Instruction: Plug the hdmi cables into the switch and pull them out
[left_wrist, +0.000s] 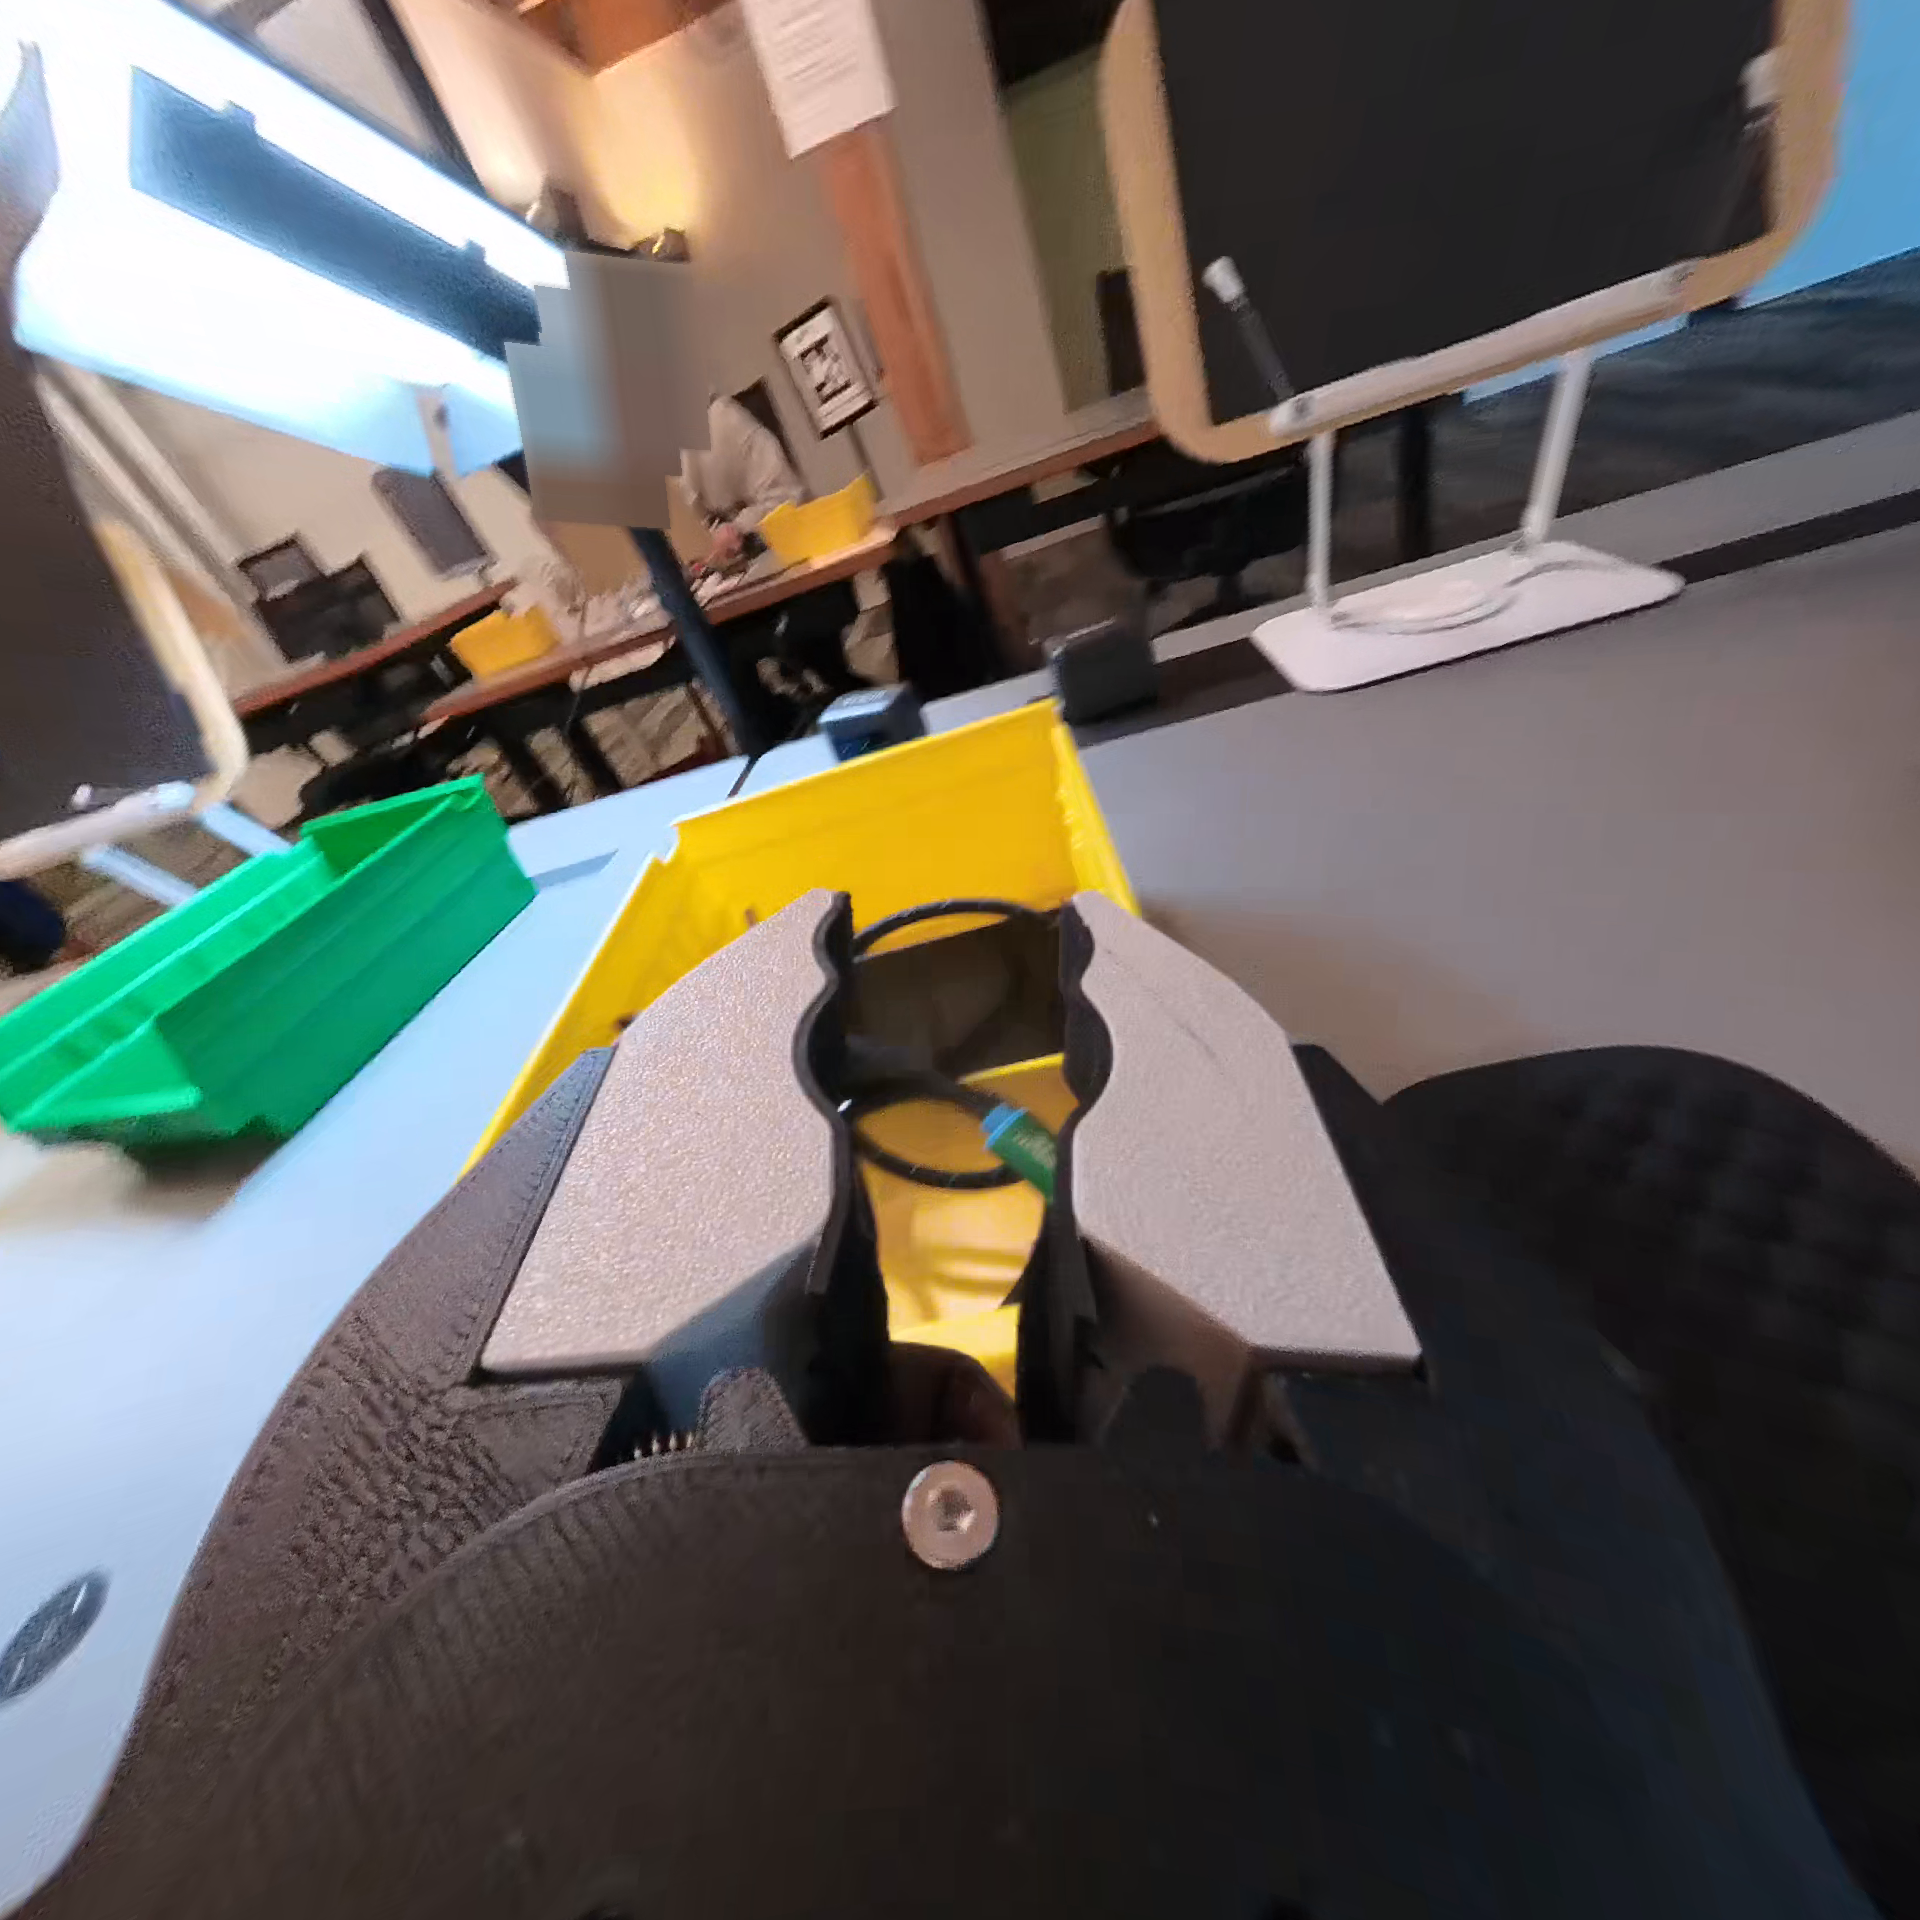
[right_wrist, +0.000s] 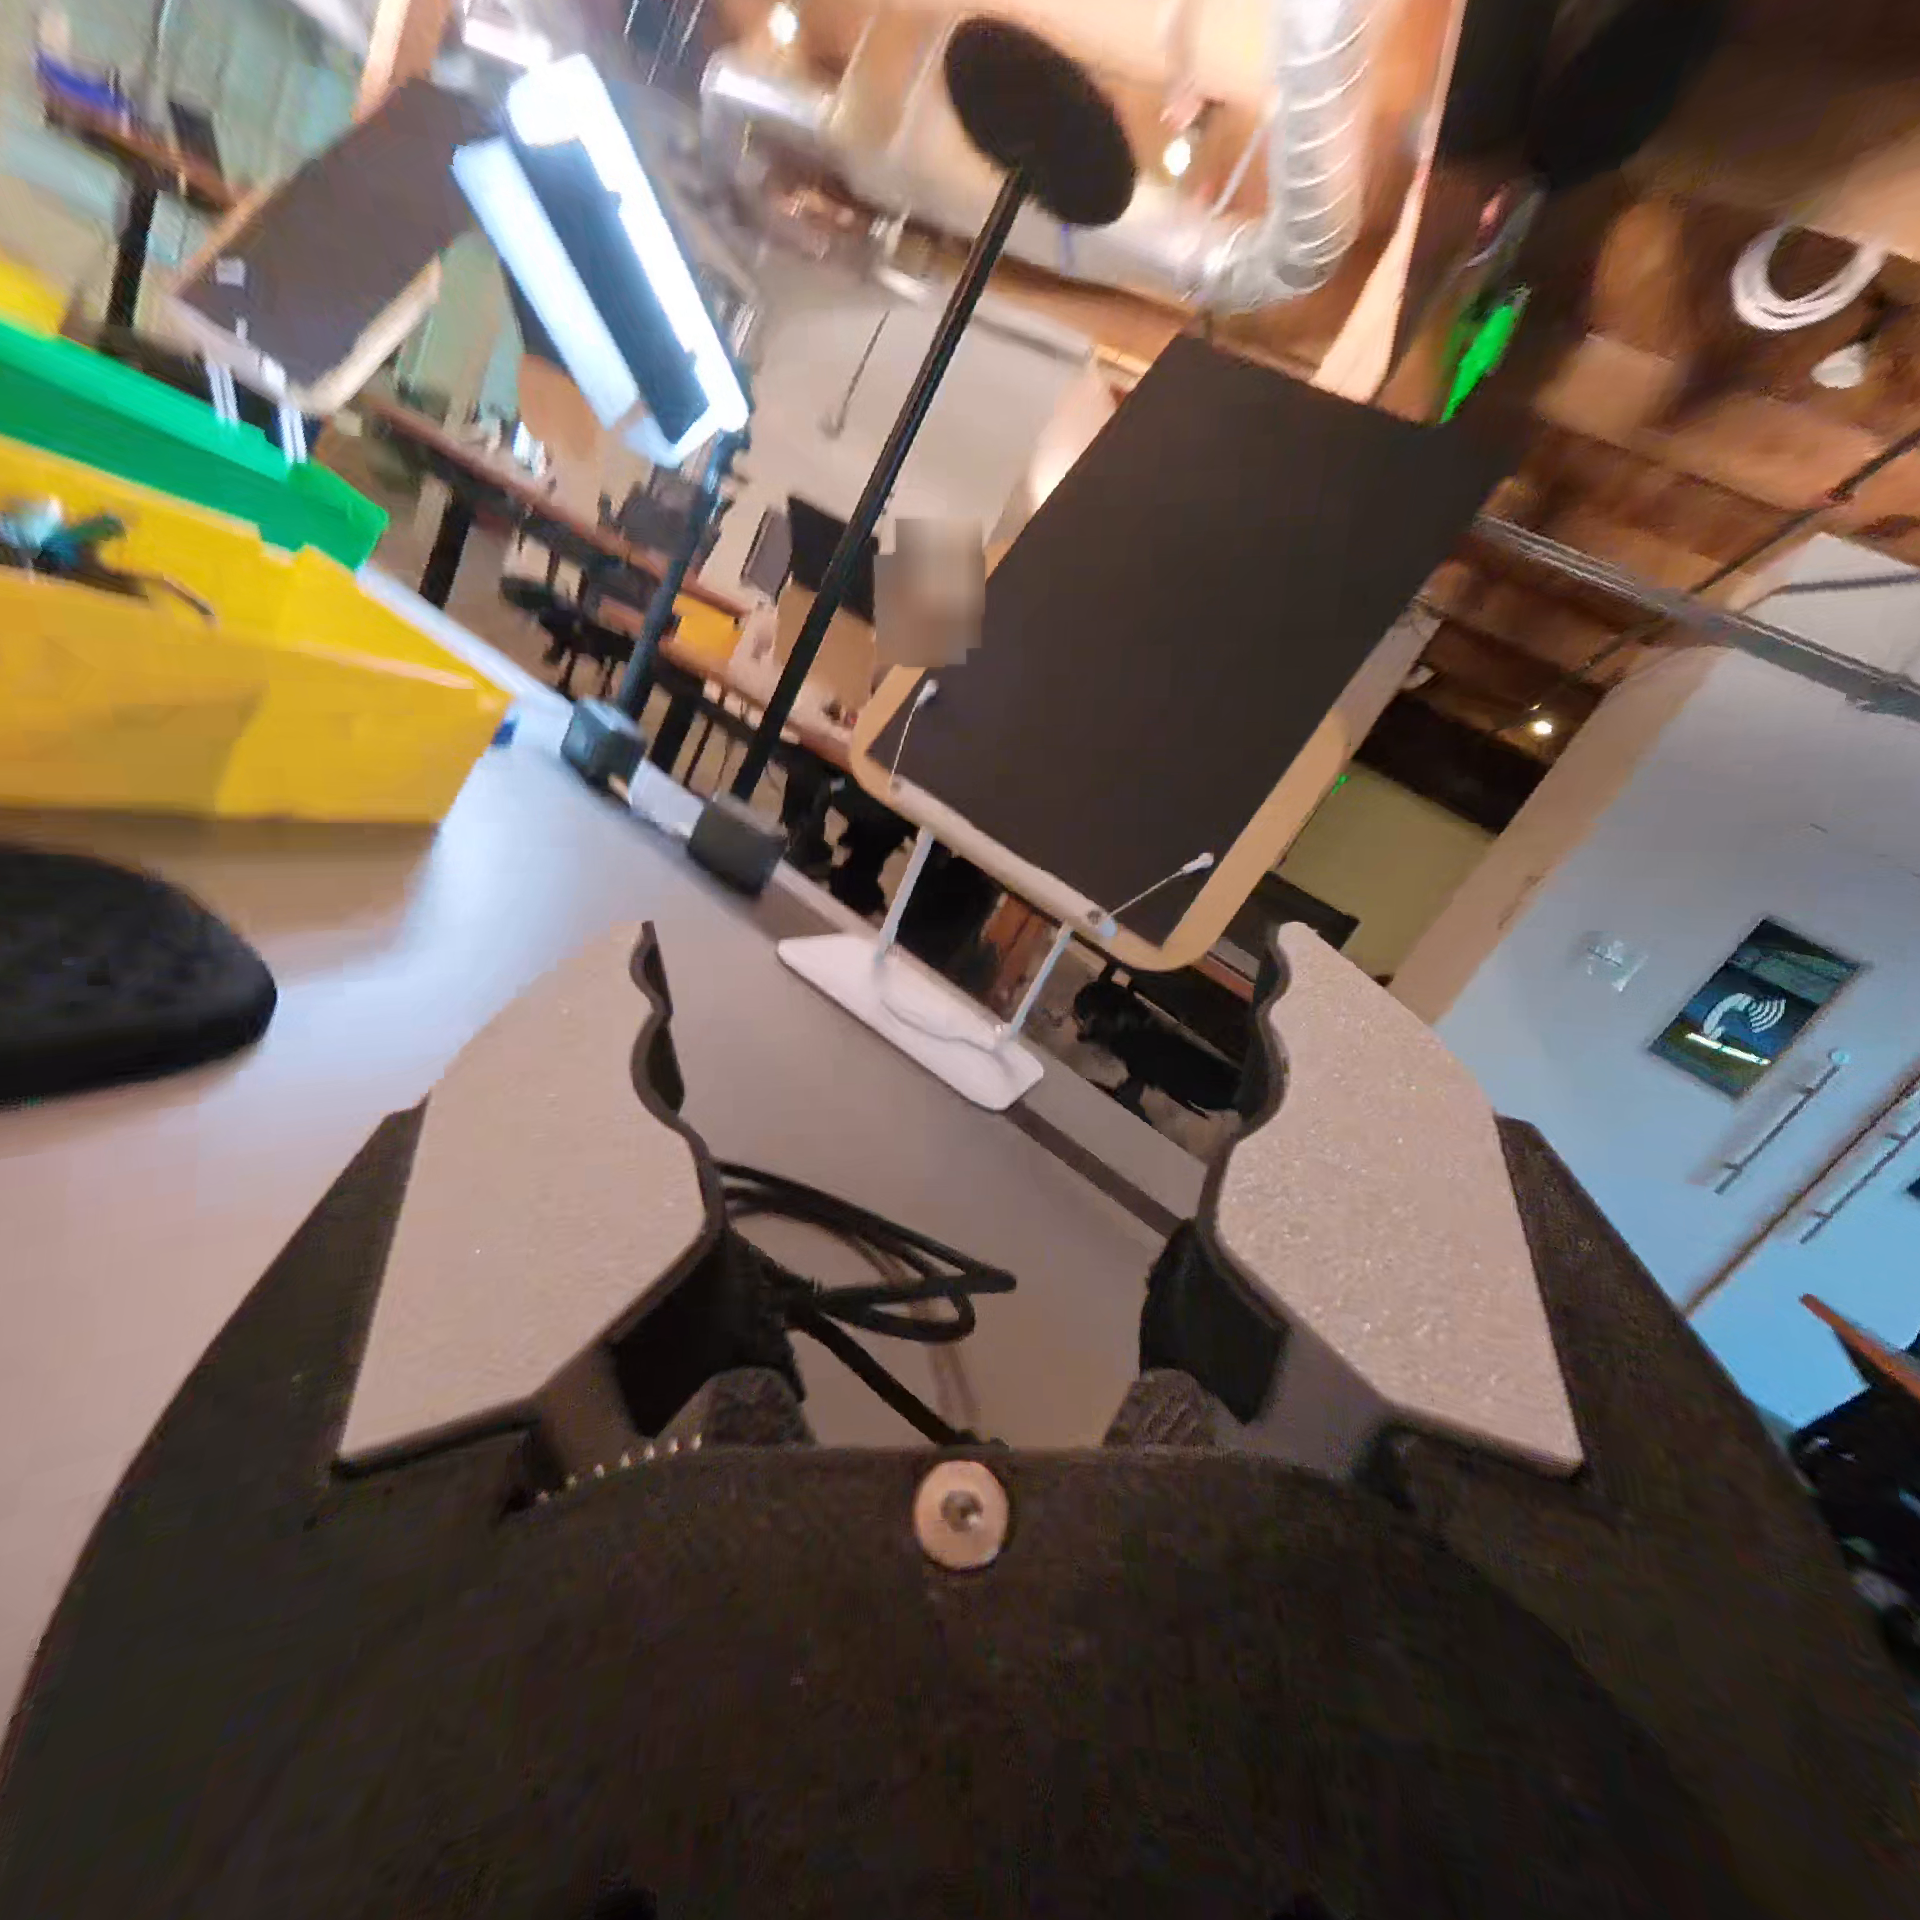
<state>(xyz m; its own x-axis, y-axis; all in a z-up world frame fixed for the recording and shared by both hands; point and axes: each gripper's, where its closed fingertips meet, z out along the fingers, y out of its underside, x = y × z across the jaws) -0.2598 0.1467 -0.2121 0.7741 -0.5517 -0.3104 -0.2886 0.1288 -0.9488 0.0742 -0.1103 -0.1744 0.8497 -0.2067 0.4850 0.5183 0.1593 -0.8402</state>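
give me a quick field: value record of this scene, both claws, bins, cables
left claw: the left claw is partly open, pointed into the yellow plastic bin, gripping nothing that shows
bin contents: thin black looped cable with a blue-green connector end
right claw: the right claw is wide open and empty, above the grey tabletop
table cable: black coiled cable lies on the tabletop between the right claw's fingers
green plastic bin: beside the yellow one, contents hidden
switch: not identifiable
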